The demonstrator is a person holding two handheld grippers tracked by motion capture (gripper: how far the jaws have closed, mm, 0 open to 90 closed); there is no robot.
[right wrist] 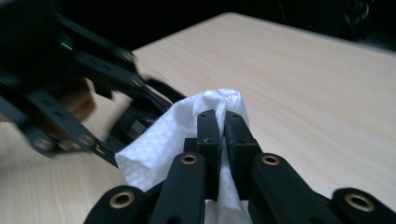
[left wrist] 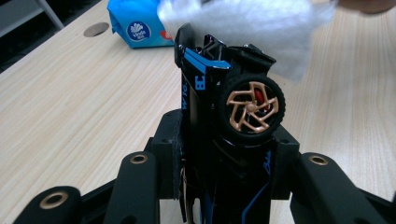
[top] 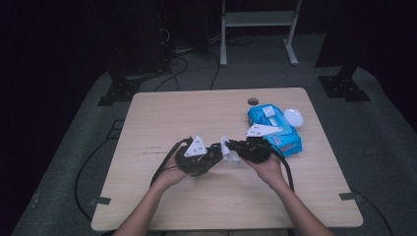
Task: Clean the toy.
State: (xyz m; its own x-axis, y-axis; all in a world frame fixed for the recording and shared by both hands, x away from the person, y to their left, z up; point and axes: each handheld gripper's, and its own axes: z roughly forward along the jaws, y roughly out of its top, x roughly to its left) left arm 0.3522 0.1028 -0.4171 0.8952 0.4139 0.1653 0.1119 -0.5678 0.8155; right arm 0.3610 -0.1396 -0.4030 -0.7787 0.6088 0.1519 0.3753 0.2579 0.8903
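Over the table's middle, my left gripper (top: pixel 215 150) is shut on a black and blue toy car (top: pixel 212 153). In the left gripper view the toy car (left wrist: pixel 224 116) stands on end between the jaws, a bronze-spoked wheel (left wrist: pixel 252 107) facing the camera. My right gripper (top: pixel 235 147) points left at it, shut on a crumpled white wipe (top: pixel 228 151). The right gripper view has the right gripper (right wrist: pixel 220 125) pinching the wipe (right wrist: pixel 159 140) between its closed pads. The wipe (left wrist: pixel 261 28) rests against the car's far end.
A blue pack of wipes (top: pixel 275 129) lies at the table's right, with a white round lid (top: pixel 293 117) beside it. The wooden table (top: pixel 187 108) has a small hole (top: pixel 253 101) near its far edge. Cables and a metal stand (top: pixel 258 19) lie beyond.
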